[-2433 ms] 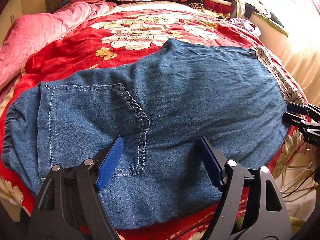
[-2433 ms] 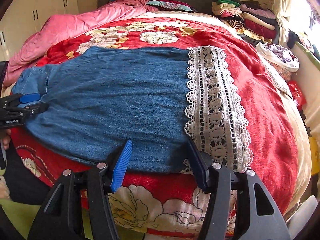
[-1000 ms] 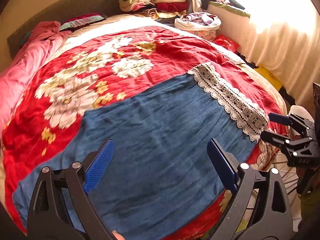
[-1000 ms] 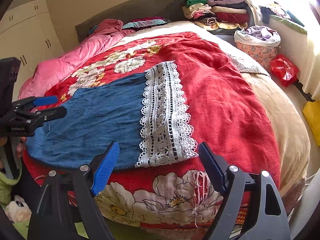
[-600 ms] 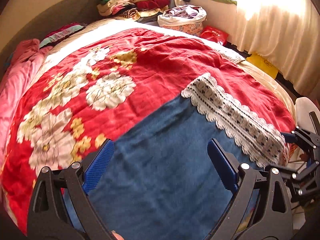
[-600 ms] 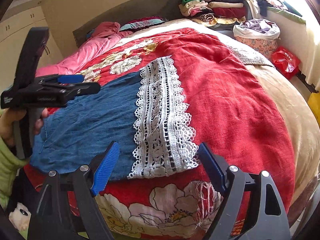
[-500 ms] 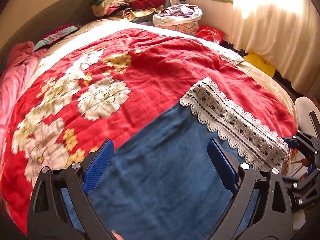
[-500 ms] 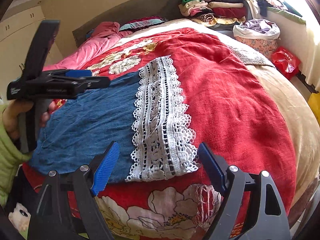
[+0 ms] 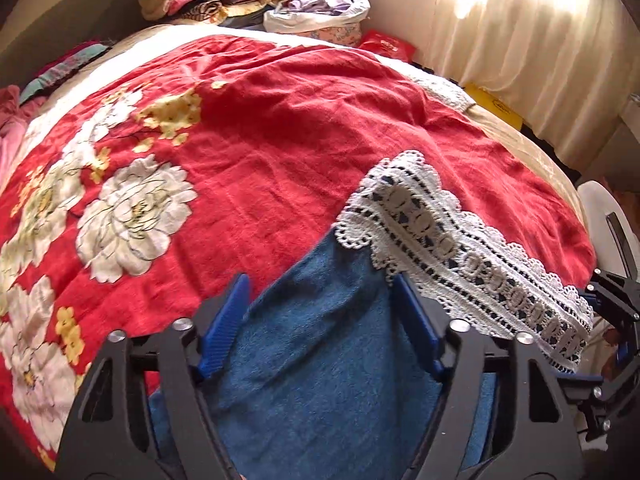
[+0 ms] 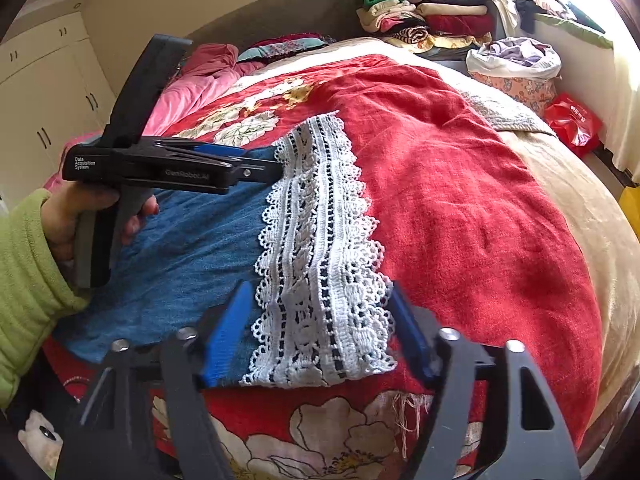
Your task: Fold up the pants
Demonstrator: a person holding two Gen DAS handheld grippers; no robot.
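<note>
One bed: a wide bed point(image 10: 592, 240) filled both views, its beige sheet bare along the right edge.
Blanket: a red blanket point(image 10: 440, 184) with large white and yellow flowers covered most of the bed.
Quilt: a pink quilt point(image 10: 200, 84) lay bunched at the far left, near the dark headboard point(image 10: 280, 12).
Room: cream cupboards point(image 10: 44, 92) stood at the left; pale curtains point(image 9: 532, 48) glowed at the right.
Clothes pile: folded clothes point(image 10: 432, 16) were stacked at the far end of the bed, just beside a basket point(image 10: 516, 68) of laundry and a red bag point(image 10: 574, 122).
Pants: the blue denim pants point(image 10: 188, 248) lay flat on the near part of the blanket, their white lace hem point(image 10: 320, 240) to the right.
Left gripper: the left gripper point(image 9: 320, 320), held by a hand point(image 10: 76, 216) in a green sleeve point(image 10: 24, 284), was over the far corner of the leg; its jaws were closing, denim lay between them, pads not yet pressing.
Right gripper: the right gripper point(image 10: 320, 328) straddled the near end of the lace hem; its jaws were closing around it, not yet gripping.
</note>
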